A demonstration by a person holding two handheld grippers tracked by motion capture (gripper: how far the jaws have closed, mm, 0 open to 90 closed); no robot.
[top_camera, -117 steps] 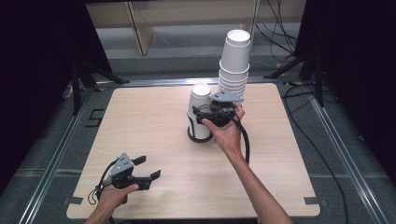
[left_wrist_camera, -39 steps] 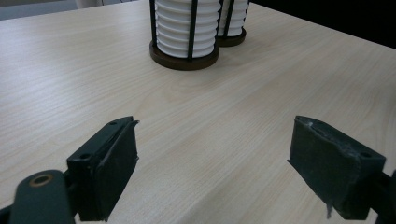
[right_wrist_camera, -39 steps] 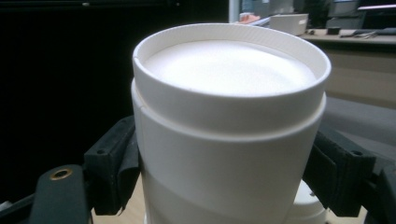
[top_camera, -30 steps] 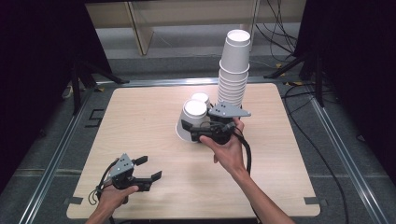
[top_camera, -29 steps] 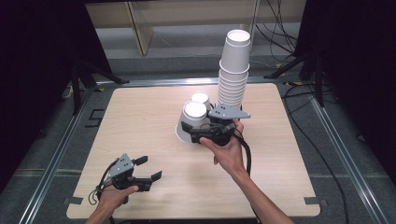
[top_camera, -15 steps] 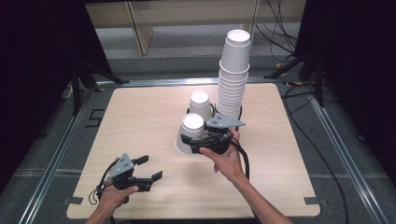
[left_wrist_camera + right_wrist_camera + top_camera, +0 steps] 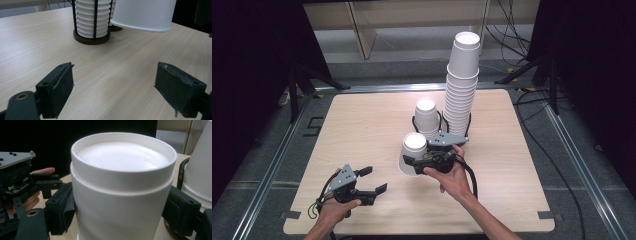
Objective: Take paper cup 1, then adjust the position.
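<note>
**A:** Where is the white paper cup (image 7: 413,155) at this moment?

**B:** Near the middle of the wooden table (image 7: 362,120), upside down, its base facing up. The right gripper (image 7: 424,162) grasps it, one black jaw on each side of its wall. In the left gripper view its rim hangs tilted, just clear of the tabletop.

**A:** What stands around it?

**B:** Just behind it, farther from the person, another upturned cup (image 7: 427,116) sits on a round dark holder (image 7: 91,40) with thin black uprights. To the right of that rises the tall stack of cups (image 7: 460,85), in a similar holder.

**A:** And the left gripper (image 7: 371,181)?

**B:** At the near left of the table, in the person's left hand (image 7: 331,214). Its jaws stand apart with nothing between them, only bare wood beneath, well apart from the held cup.
</note>
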